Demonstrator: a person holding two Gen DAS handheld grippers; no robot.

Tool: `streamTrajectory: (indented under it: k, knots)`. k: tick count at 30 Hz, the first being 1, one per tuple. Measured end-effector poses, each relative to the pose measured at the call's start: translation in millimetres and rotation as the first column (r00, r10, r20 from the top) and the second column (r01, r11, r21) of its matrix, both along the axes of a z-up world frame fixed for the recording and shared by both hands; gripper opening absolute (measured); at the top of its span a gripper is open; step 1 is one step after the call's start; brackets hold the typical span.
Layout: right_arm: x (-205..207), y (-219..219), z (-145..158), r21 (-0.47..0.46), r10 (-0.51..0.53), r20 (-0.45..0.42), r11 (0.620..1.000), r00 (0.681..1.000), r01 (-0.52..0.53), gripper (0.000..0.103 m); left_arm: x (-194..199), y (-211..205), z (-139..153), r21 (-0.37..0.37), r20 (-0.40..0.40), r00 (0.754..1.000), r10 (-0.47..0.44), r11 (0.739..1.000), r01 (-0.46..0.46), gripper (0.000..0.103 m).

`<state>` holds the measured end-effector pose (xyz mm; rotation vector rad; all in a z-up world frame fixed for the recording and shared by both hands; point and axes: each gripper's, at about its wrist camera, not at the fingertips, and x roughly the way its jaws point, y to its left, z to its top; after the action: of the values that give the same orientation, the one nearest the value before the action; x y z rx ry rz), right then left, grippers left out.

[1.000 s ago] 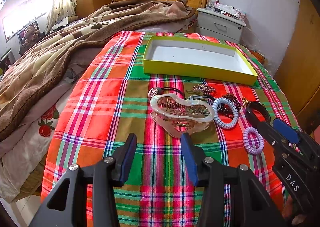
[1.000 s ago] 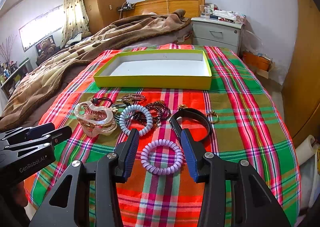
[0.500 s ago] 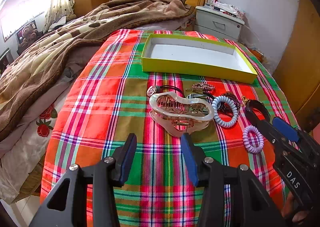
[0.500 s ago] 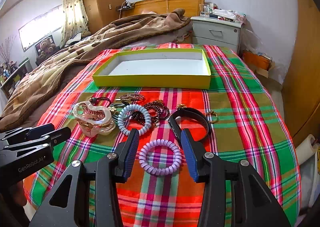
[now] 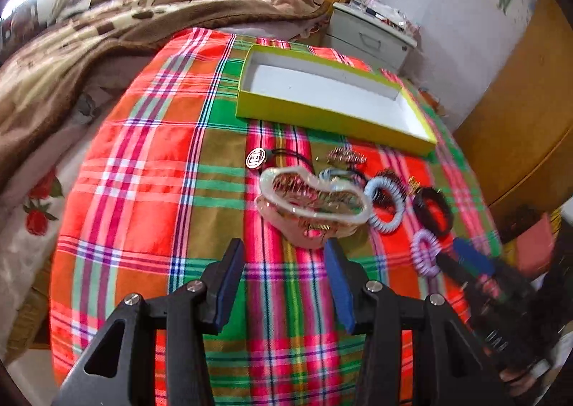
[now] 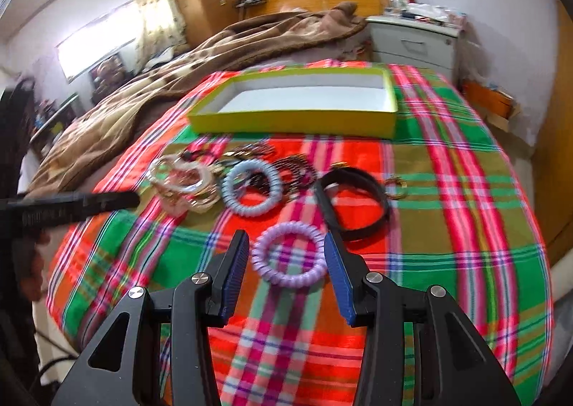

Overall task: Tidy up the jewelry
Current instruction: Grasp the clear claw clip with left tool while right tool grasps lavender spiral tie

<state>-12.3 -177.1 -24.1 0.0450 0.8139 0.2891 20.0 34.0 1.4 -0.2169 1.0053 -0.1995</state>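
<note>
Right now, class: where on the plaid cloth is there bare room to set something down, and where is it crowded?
Free: inside the yellow-green box; the plaid cloth left of the clear hair claw; the cloth right of the black band. Crowded: the cluster from claw to band, below the box.

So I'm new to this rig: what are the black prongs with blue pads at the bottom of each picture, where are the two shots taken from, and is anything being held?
The prongs are hand-held grippers, one in each of a person's hands, each carrying a wide-angle camera that looks out along its two fingers. One picture comes from the left gripper, the other from the right gripper. Both are open and hold nothing. They look over a plaid cloth spread on a bed. On it lie a yellow-green box, empty as far as can be seen, a clear hair claw, a blue coil hair tie, a black band and other small pieces. A purple coil hair tie lies between the right gripper's fingers, not yet pinched.
</note>
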Motion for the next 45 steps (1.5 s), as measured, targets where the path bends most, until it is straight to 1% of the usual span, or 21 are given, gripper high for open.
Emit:
streamTrajectory:
  k: [1,3,6,9,12,15,18,20,22,25,26,28,30,33,36,40,42,45]
  knots:
    - [-0.2,2.9,-0.2,0.007,0.02,-0.002,1.0,1.0,-0.02,0.045,2.0,2.3,1.0,-0.026,-0.005,1.0,0.001,1.0,-0.001,0.048]
    - [-0.2,9.7,-1.7,0.024,0.073,-0.014,0.997,0.997,-0.072,0.045,6.0,3.2,2.5,-0.04,-0.011,1.0,0.001,0.999,-0.002,0.048]
    - [4.0,20.6,-8.2,-0.01,0.114,-0.038,0.993,0.993,-0.115,0.045,13.0,0.9,1.0,-0.058,-0.035,0.999,-0.006,0.998,0.004,0.048]
    - [8.7,23.7,-12.9,-0.028,0.123,-0.059,0.992,0.991,-0.125,0.045,20.0,5.5,-2.4,-0.125,-0.074,0.997,0.019,0.992,-0.028,0.048]
    - [11.8,25.9,-17.1,-0.075,0.108,-0.072,0.991,0.992,-0.113,0.045,24.0,2.7,-2.6,-0.116,-0.079,0.996,0.03,0.992,-0.039,0.048]
    - [13.4,26.2,-20.5,-0.11,0.096,-0.081,0.988,0.992,-0.105,0.045,29.4,1.4,-6.5,-0.16,-0.109,0.994,0.032,0.986,-0.049,0.048]
    - [14.2,27.0,-21.2,-0.131,0.092,-0.073,0.986,0.993,-0.101,0.045,32.9,-4.2,-10.1,-0.15,-0.126,0.991,0.041,0.987,-0.06,0.048]
    - [14.9,29.5,-22.3,-0.155,0.09,-0.065,0.983,0.994,-0.099,0.041,35.3,-6.0,-12.5,-0.16,-0.147,0.988,0.053,0.984,-0.076,0.048]
    - [15.0,30.3,-21.9,-0.158,0.094,-0.059,0.982,0.994,-0.102,0.027,37.9,-8.4,-13.8,-0.151,-0.148,0.987,0.059,0.985,-0.081,0.048]
    - [13.4,31.2,-22.1,-0.153,0.088,-0.052,0.984,0.995,-0.095,0.017,41.5,-10.8,-15.5,-0.119,-0.149,0.985,0.081,0.988,-0.099,0.049]
    - [13.9,31.4,-21.5,-0.149,0.088,-0.05,0.984,0.995,-0.094,0.016,42.5,-11.7,-15.9,-0.098,-0.15,0.985,0.084,0.99,-0.099,0.049]
    - [14.2,31.6,-20.4,-0.147,0.088,-0.05,0.985,0.995,-0.095,0.014,42.9,-9.3,-16.8,-0.043,-0.155,0.982,0.106,0.993,-0.114,0.049]
    - [15.2,31.5,-19.4,-0.14,0.093,-0.049,0.985,0.994,-0.099,0.012,42.4,-2.7,-15.8,0.016,-0.141,0.981,0.134,0.991,-0.133,0.049]
    - [13.6,31.4,-19.5,-0.128,0.098,-0.048,0.986,0.994,-0.103,0.012,40.3,9.7,-15.0,0.044,-0.137,0.977,0.163,0.986,-0.159,0.049]
    - [12.6,32.2,-18.5,-0.117,0.097,-0.044,0.988,0.994,-0.101,0.011,37.7,15.4,-15.6,0.088,-0.127,0.975,0.179,0.982,-0.169,0.049]
    - [12.5,33.4,-17.5,-0.114,0.099,-0.039,0.988,0.994,-0.103,0.011,40.5,11.0,-25.5,0.093,-0.163,0.974,0.155,0.986,-0.142,0.049]
    - [12.0,33.7,-16.9,-0.114,0.101,-0.038,0.988,0.994,-0.105,0.011,40.1,6.9,-28.4,0.121,-0.153,0.977,0.148,0.984,-0.131,0.049]
    - [12.3,32.7,-15.3,-0.113,0.097,-0.032,0.988,0.995,-0.1,0.011,39.4,3.7,-27.9,0.139,-0.141,0.981,0.136,0.983,-0.117,0.049]
